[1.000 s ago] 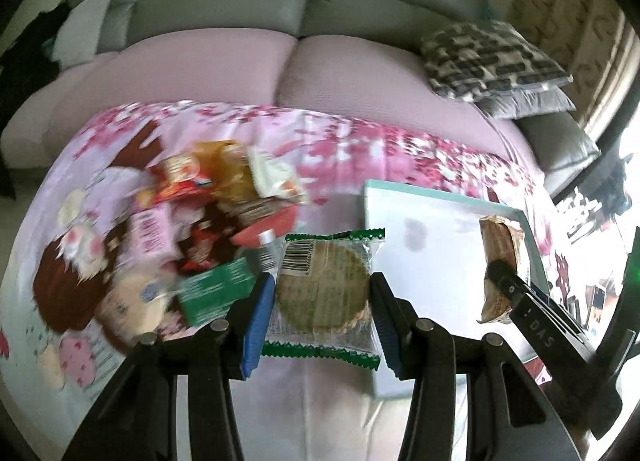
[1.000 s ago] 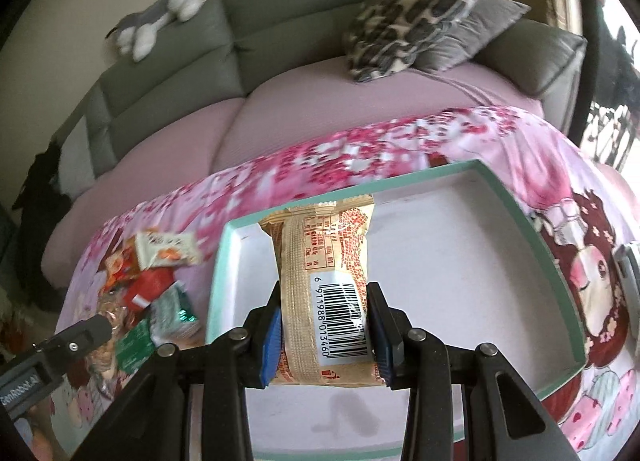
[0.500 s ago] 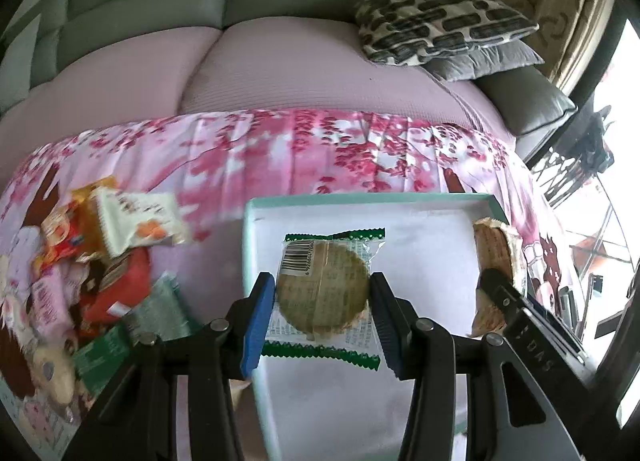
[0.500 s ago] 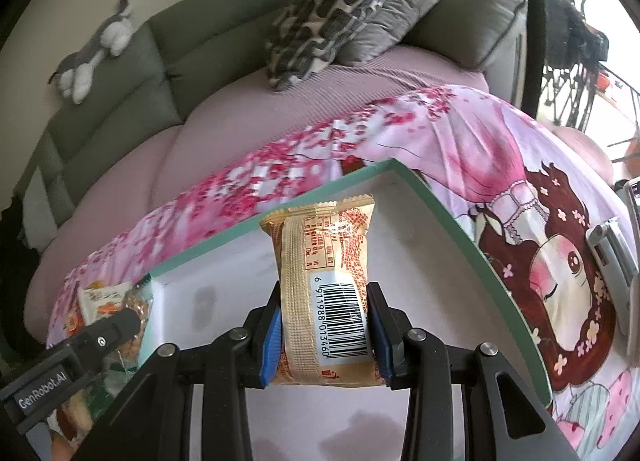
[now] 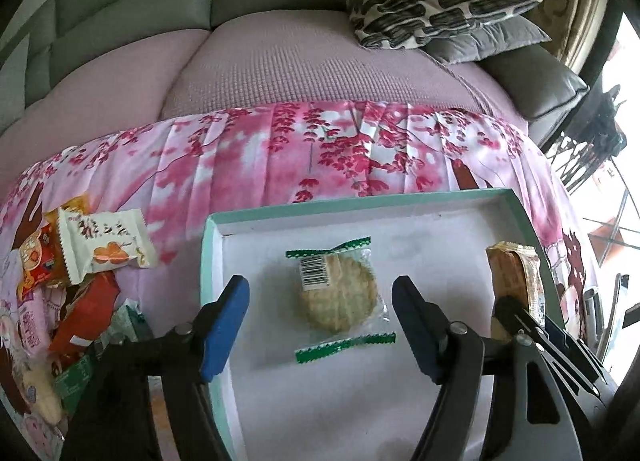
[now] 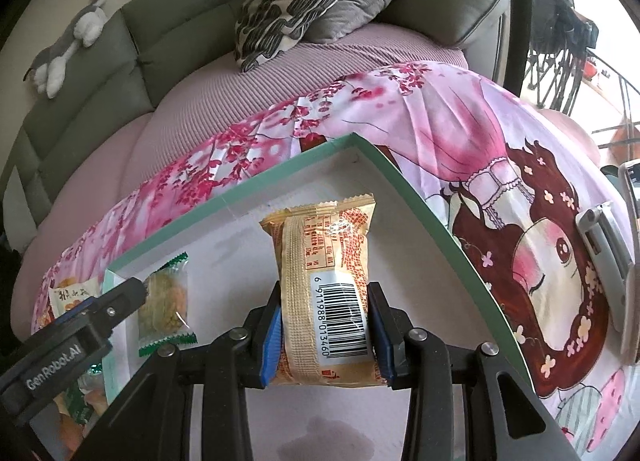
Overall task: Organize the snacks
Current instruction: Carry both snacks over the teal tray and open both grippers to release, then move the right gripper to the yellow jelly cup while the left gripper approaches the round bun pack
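A round cracker in a clear packet with green ends (image 5: 338, 295) lies flat on the white floor of the teal-rimmed tray (image 5: 360, 201). My left gripper (image 5: 320, 289) hangs over it; its jaws are opening, one on each side of the packet, and the blue pads do not touch it. My right gripper (image 6: 326, 325) is shut on a tan snack packet with a barcode (image 6: 324, 285), held upright over the tray's far right part. The same cracker packet (image 6: 164, 301) shows at the left in the right wrist view. A pile of mixed snack packets (image 5: 80, 261) lies left of the tray.
The tray sits on a pink floral cloth (image 5: 320, 149) over a low table. Behind it is a sofa with a pink seat cover (image 5: 300, 61), patterned cushions (image 5: 436, 1) and a plush toy (image 6: 68, 45). A silver object (image 6: 604, 237) lies on the cloth right of the tray.
My left gripper carried the cracker packet from beside the pile over the tray, then opened; the packet now lies on the tray floor. My right gripper, holding its packet, shifted toward the tray's far right corner.
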`<state>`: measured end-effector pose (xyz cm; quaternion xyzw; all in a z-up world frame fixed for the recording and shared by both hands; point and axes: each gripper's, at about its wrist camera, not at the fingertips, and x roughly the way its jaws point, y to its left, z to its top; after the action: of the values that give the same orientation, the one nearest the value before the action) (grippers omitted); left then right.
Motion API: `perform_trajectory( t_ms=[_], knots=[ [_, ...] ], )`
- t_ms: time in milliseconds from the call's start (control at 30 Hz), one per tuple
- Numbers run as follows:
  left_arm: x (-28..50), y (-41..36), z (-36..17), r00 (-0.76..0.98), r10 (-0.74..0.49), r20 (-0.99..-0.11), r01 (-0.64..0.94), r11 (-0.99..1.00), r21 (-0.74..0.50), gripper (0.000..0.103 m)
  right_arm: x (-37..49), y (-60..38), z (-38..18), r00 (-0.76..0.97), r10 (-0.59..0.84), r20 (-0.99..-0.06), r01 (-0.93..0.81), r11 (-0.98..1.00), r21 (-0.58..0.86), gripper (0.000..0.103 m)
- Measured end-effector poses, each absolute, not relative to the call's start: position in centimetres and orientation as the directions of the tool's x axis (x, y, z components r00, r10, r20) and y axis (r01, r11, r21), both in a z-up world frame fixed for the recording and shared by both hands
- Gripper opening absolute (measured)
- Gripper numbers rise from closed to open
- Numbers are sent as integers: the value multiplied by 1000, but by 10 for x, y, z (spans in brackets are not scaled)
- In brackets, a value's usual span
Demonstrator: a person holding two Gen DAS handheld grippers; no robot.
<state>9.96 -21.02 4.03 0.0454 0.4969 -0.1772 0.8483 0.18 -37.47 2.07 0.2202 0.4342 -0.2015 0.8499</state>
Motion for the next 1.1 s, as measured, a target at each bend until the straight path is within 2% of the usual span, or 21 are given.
perform_trajectory(
  t_ms=[100,133,167,200,300,367,467,500,567,1000,1100],
  knots=[
    [97,-204,47,471,-245,-847,331,940,-88,76,1,-375,22,529,-156,-834,539,821,188,44],
    [96,-201,49,483,-238,-843,325,942,-79,81,0,-375,23,527,-159,-835,541,821,184,54],
    [95,-198,52,494,-230,-838,318,945,-72,83,-1,-375,25,526,-163,-835,542,820,181,70],
    [95,-196,53,501,-225,-835,312,948,-68,84,-1,-375,26,527,-165,-834,543,820,180,74],
    [95,-188,55,518,-207,-830,288,956,-59,85,-1,-373,26,525,-159,-836,537,824,180,75],
    [95,-182,55,526,-198,-827,275,960,-54,85,-1,-372,25,515,-163,-842,537,827,168,83],
    [96,-176,53,535,-176,-826,254,966,-42,85,-1,-374,24,507,-173,-844,539,828,154,90],
    [96,-173,53,539,-173,-824,245,968,-43,88,-2,-374,24,507,-175,-844,539,828,153,91],
    [95,-169,52,545,-176,-820,230,972,-56,100,-2,-376,24,507,-183,-842,541,828,147,103],
    [85,-138,39,569,-213,-794,134,977,-166,101,-7,-385,22,515,-191,-836,532,836,136,103],
    [81,-131,40,588,-184,-787,108,983,-149,101,-7,-382,26,534,-193,-823,521,842,141,103]
  ],
)
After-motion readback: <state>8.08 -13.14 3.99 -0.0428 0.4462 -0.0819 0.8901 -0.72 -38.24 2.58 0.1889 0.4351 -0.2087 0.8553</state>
